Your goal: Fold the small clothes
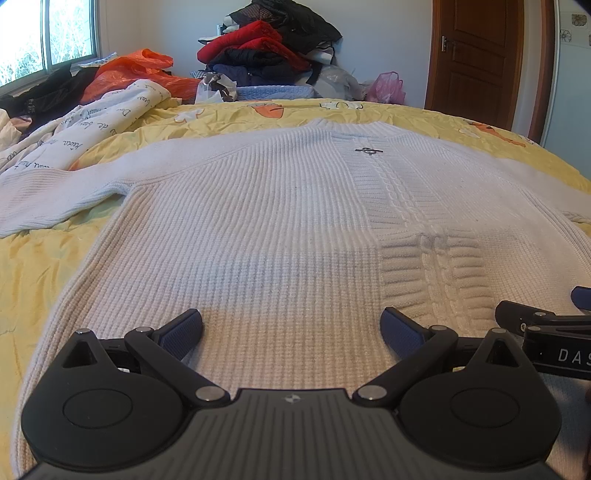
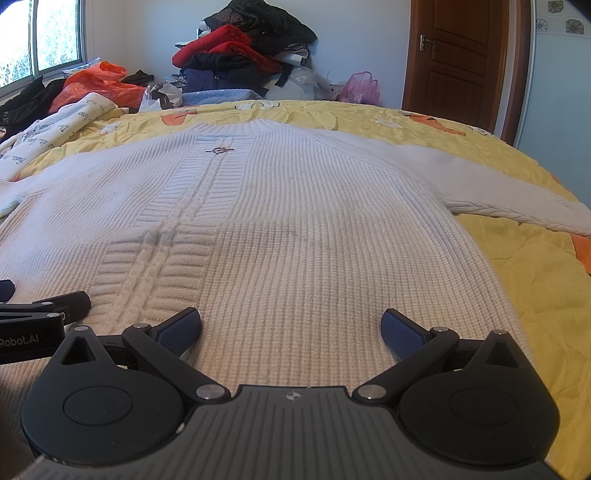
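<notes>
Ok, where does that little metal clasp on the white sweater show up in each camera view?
Left wrist view: the metal clasp sits right of centre, upper part, on the white sweater just below the collar.
Right wrist view: the clasp sits left of centre, at similar height.
Shared landmark: the brown door at upper right in both.

Place: a home bedroom.
Bed: wide, under a yellow quilted cartoon-print bedspread (image 1: 258, 110).
Beyond the bed: heaped red and black clothes (image 1: 269, 44) against the wall.
Right of heap: brown panelled wooden door (image 1: 476, 55).
Left: sunlit window (image 1: 44, 33).
</notes>
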